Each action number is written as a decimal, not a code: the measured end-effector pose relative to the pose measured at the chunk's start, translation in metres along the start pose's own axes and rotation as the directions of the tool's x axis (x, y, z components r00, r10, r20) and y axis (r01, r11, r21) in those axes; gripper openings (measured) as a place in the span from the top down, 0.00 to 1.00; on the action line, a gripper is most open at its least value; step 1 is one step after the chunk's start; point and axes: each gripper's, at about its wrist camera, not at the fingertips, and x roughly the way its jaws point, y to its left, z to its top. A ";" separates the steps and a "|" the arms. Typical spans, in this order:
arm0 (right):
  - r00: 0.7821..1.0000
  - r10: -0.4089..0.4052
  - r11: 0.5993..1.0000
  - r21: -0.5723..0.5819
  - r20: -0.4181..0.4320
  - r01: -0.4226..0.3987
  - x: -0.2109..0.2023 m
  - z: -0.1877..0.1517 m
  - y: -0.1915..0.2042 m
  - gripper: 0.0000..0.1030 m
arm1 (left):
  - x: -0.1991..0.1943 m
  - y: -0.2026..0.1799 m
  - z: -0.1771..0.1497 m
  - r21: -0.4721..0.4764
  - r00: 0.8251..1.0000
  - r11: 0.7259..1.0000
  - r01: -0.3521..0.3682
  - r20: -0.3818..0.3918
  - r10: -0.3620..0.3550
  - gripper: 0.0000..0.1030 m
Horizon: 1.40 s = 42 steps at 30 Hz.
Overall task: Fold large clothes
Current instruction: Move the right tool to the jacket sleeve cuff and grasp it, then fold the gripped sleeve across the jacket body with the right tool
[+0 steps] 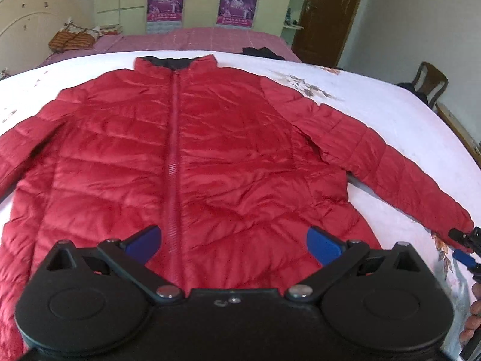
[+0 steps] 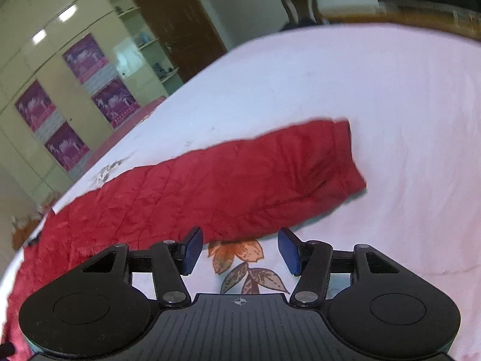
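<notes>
A red quilted puffer jacket [image 1: 210,150] lies flat and zipped on a white bed sheet [image 1: 375,114], collar away from me, both sleeves spread out. My left gripper [image 1: 233,242] is open and empty, hovering over the jacket's lower front by the zipper. My right gripper [image 2: 239,251] is open and empty, just in front of the jacket's right sleeve [image 2: 240,186], whose cuff [image 2: 348,162] lies to the right. The right gripper also shows in the left wrist view [image 1: 464,245] at the sleeve cuff.
The white sheet [image 2: 360,90] has flower prints [image 2: 243,264]. A pink bed [image 1: 210,39] with folded cloth and a dark item stands behind. Wardrobes with posters [image 1: 165,3], a brown door [image 1: 327,15] and a wooden chair [image 1: 427,81] line the room.
</notes>
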 end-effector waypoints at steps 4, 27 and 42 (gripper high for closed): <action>0.999 0.025 0.991 0.128 0.021 -0.027 0.004 0.012 -0.021 0.46 | 0.007 -0.006 0.011 0.005 1.000 1.000 0.014 -0.003 -0.014 0.00; 0.902 0.410 0.637 -0.667 -0.132 -0.387 -0.048 -0.075 0.256 0.97 | -0.016 0.158 0.038 -0.182 0.992 0.982 0.039 0.128 -0.016 0.13; 0.848 0.307 0.250 -0.823 -0.433 -0.510 0.026 -0.262 0.384 0.89 | -0.014 0.231 0.032 -0.229 0.988 0.965 0.131 0.112 -0.107 0.02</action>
